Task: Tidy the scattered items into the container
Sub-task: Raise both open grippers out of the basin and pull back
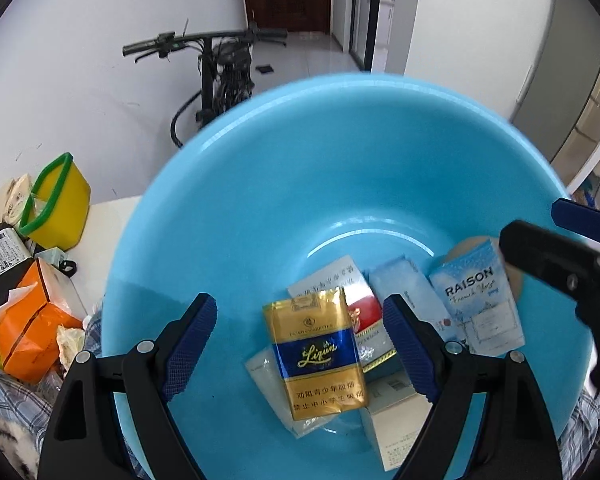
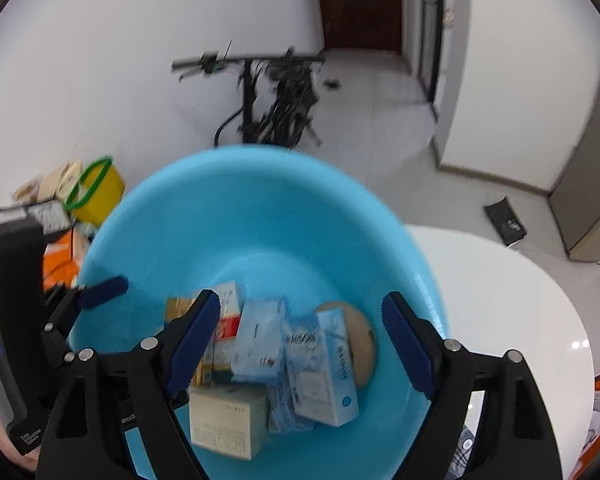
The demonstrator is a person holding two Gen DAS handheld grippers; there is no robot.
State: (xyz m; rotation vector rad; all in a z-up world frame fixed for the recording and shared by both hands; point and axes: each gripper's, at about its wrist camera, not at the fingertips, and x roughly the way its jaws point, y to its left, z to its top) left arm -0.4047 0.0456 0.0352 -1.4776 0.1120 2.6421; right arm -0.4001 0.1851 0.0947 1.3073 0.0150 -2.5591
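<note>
Where the packs lie heaped in the light blue basin (image 1: 260,184), a gold and blue cigarette pack (image 1: 317,356) tops the pile beside a pale blue RAISON pack (image 1: 478,304) and a cream box (image 2: 230,420). Both the left gripper (image 1: 300,352) and right gripper (image 2: 300,348) hover above with jaws apart, gripping nothing. A yellow bin (image 1: 60,208) stands left of the basin.
</note>
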